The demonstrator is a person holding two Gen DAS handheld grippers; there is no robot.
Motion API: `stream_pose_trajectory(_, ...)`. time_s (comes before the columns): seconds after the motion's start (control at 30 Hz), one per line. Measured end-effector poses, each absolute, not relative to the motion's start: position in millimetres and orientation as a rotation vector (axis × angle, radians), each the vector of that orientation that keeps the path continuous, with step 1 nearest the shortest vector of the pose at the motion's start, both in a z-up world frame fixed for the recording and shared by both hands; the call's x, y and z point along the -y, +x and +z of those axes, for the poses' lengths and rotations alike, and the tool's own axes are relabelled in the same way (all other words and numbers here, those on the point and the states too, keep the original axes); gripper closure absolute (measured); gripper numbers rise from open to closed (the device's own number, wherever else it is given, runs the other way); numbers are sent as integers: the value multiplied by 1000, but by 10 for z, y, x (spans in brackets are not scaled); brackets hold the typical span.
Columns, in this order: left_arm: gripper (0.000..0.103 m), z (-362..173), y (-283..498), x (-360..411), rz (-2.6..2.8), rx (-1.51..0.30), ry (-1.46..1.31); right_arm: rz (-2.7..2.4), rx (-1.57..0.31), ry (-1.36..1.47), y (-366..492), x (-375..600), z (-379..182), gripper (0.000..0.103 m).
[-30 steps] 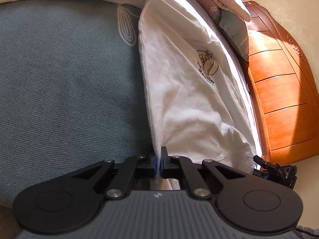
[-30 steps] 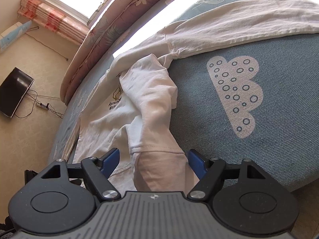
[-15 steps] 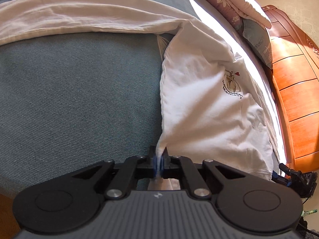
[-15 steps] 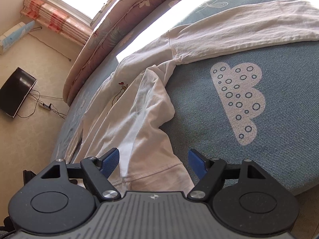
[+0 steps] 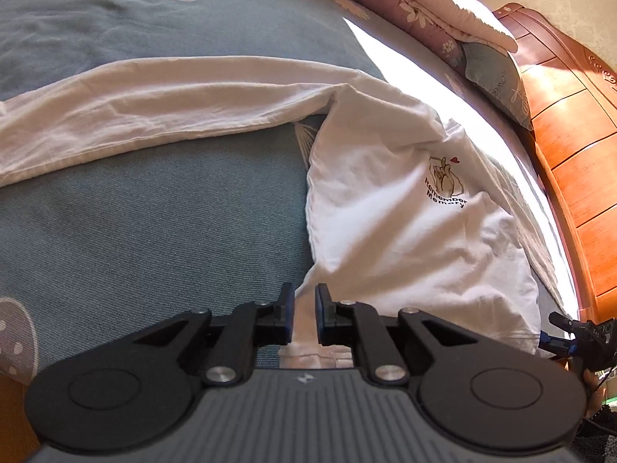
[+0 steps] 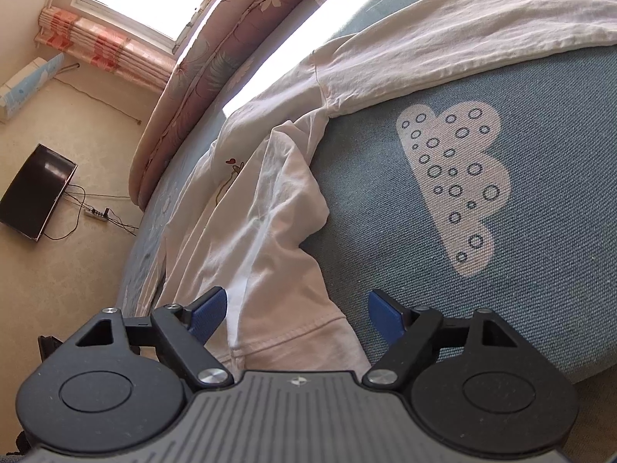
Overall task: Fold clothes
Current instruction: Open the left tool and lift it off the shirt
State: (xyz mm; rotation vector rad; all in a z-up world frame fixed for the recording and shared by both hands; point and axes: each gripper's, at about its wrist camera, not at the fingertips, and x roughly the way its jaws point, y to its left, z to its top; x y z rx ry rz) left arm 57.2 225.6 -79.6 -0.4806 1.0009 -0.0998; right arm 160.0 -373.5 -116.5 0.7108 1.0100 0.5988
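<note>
A blue-grey bed (image 5: 146,231) carries a white long-sleeved shirt (image 5: 405,231), body folded lengthwise and running near to far, one sleeve (image 5: 173,108) stretched leftward. The left gripper (image 5: 304,310) stands narrowly parted around the hem; the right gripper (image 6: 297,314) gapes wide over it.

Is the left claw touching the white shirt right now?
Cannot tell. In the left wrist view the left claw stands slightly open with the white shirt hem lying between its pads; contact with either pad is unclear.
</note>
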Motion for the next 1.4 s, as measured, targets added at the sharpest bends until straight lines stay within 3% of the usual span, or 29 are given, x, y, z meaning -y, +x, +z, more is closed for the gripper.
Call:
stream_pose_trajectory(0.1, 83, -762, 648, -2045, -178, -1000, -474, 633, -1000, 750, 1588, 3763, -1218, 13)
stream_pose_trajectory(0.47, 80, -921, 1022, -1006, -464, -1070, -418, 688, -1059, 738, 1494, 3810, -1224, 13)
stream_pose_trajectory(0.53, 75, -957, 1028, -929, -480, -1081, -423, 705, -1062, 738, 1473, 3854, -1239, 15)
stream_pose_trajectory(0.87, 73, -1034, 989, -800, -522, -1081, -452, 775, -1134, 722, 1655, 3848, -1266, 23)
stream_pose_trajectory(0.97, 73, -1120, 970, -855, -507, -1096, -478, 772, -1158, 745, 1624, 3976, -1334, 39)
stream_pose_trajectory(1.0, 73, -1155, 977, -868, -499, -1105, -487, 749, -1170, 753, 1645, 4020, -1380, 60)
stream_pose_trajectory(1.03, 73, -1186, 985, -870, -490, -1114, -492, 715, -1189, 763, 1672, 4066, -1454, 92)
stream_pose_trajectory(1.07, 73, -1198, 989, -864, -489, -1117, -491, 688, -1201, 787, 1686, 4112, -1543, 103)
stream_pose_trajectory(1.4, 70, -1191, 962, -769, -530, -1114, -459, 711, -1169, 755, 1649, 4067, -1507, 102)
